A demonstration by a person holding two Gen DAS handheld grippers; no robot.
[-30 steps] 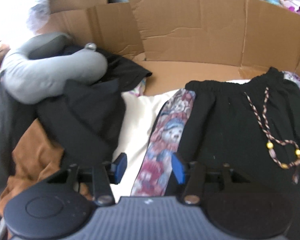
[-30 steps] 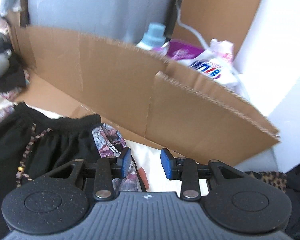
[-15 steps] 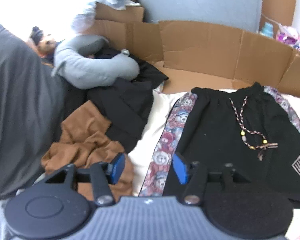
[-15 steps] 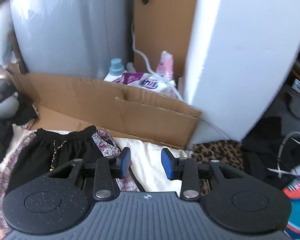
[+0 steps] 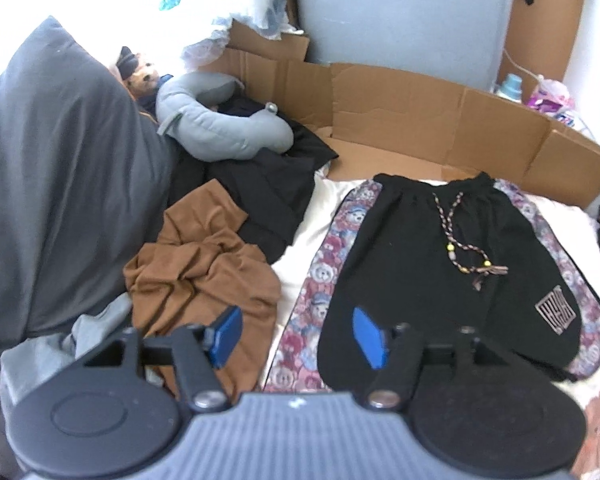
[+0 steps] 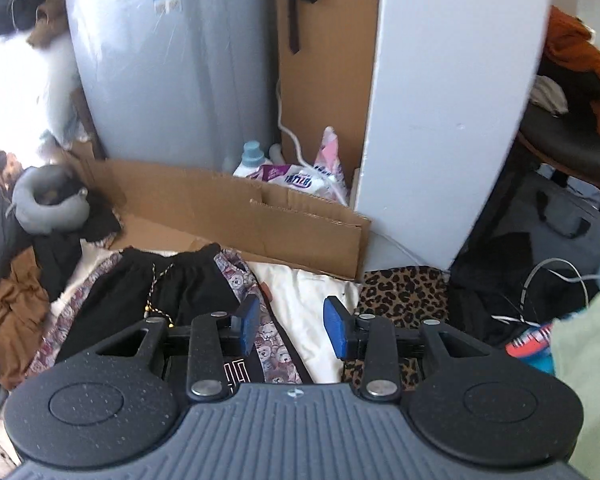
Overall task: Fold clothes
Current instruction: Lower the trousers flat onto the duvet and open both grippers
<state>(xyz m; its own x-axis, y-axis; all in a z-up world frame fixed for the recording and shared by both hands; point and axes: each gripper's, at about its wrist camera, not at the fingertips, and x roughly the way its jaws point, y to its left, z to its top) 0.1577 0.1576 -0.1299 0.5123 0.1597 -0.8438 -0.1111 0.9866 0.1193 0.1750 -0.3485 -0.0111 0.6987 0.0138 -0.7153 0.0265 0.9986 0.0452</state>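
While both grippers hang above the bedding with nothing in them, a pair of black shorts [image 5: 440, 264] lies spread flat, front side up, on a cream sheet [image 5: 328, 204], waistband toward the far cardboard wall [image 5: 420, 112] and leg openings toward the cameras. Strips of teddy-bear print run down each outer side of the shorts, and a braided drawstring [image 5: 460, 240] with beads trails loose over the middle. Laid out smooth like this, the shorts seem set up so that one side can be brought over the other, though the same flat shape would also suit a garment only spread for smoothing. The left gripper [image 5: 296, 336] has its blue pads wide apart, hovering over the near left edge of the shorts, just beside the bear strip, which puts it within reach of that hem. The right gripper [image 6: 290, 324] is likewise wide, holding nothing, raised over the right side of the shorts and the bare sheet. To the left, a crumpled brown garment [image 5: 200, 272] and a heap of black clothes [image 5: 268, 184] sit bunched beside a grey neck pillow [image 5: 220, 128], probably waiting their turn. A leopard-print cloth [image 6: 404, 292] lies off to the right.
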